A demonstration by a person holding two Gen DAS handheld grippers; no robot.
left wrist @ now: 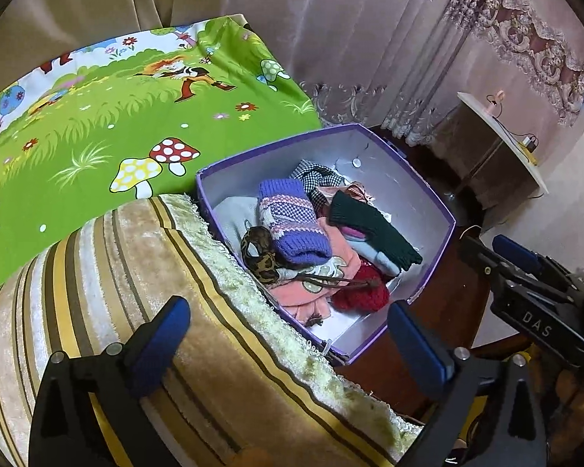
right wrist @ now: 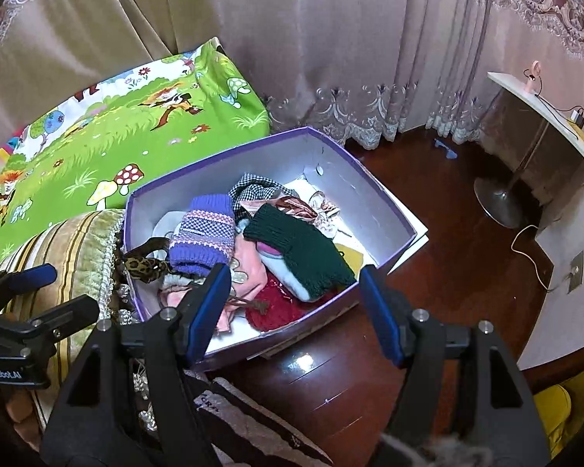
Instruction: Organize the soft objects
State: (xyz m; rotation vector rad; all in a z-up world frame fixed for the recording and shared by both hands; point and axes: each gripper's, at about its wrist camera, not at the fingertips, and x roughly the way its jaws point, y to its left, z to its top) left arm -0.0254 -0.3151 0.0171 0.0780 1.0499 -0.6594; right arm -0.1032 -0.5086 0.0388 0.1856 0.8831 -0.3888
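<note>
The purple box (right wrist: 373, 198) of soft clothes stands on the floor beside the striped cushion (left wrist: 144, 311). Both the left gripper (left wrist: 288, 334) and the right gripper (right wrist: 296, 311) hang over it, released, holding nothing.

Purple box (right wrist: 385, 210) on the floor, lid off — soft items piled inside: purple patterned knit (right wrist: 204, 237) on top, dark green knit (right wrist: 299, 257) beside it, red knit (right wrist: 280, 307), pink cloth (right wrist: 249, 260) underneath.
</note>
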